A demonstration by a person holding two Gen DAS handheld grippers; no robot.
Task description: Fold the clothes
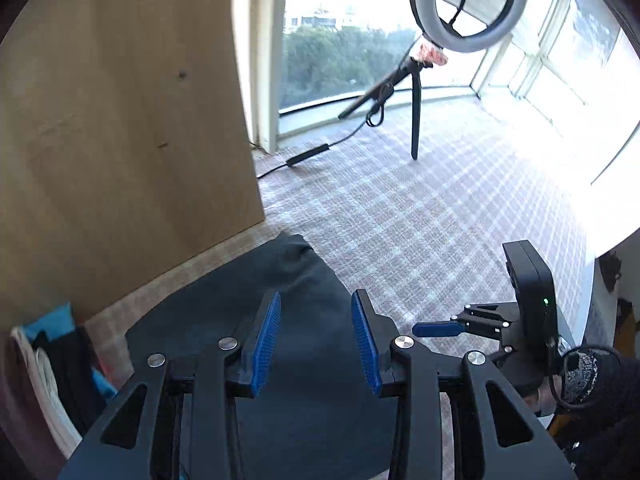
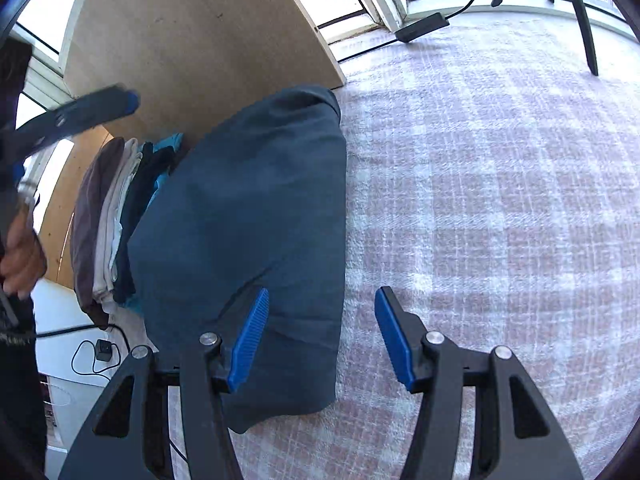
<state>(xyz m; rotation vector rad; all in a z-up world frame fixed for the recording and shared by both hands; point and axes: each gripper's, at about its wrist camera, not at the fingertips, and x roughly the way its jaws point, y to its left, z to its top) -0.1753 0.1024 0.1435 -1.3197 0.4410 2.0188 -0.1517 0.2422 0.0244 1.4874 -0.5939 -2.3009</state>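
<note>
Nearest the right wrist camera, the right gripper [image 2: 322, 332] stood with its jaws spread and nothing between them, its left pad over the near edge of the folded dark blue garment [image 2: 248, 240] and its right pad over the bare checked blanket [image 2: 500, 200]. No pad pressed the cloth, so I judged the garment set down and let go. It lay flat on the blanket as a tidy oblong, running from just beyond the right gripper away toward the plywood board [image 2: 192, 40], where its far end bunched a little.

Over on the left wrist view, the left gripper [image 1: 316, 332] also had its jaws parted and empty, pointing down over the same garment, which filled the space below and beyond its pads. A stack of folded clothes [image 2: 116, 220] sat just left of the garment, against the board, probably the finished pile. Farther off, a ring light [image 1: 472, 4] on its tripod stood by the window, well apart from the work, likely there for lighting.
</note>
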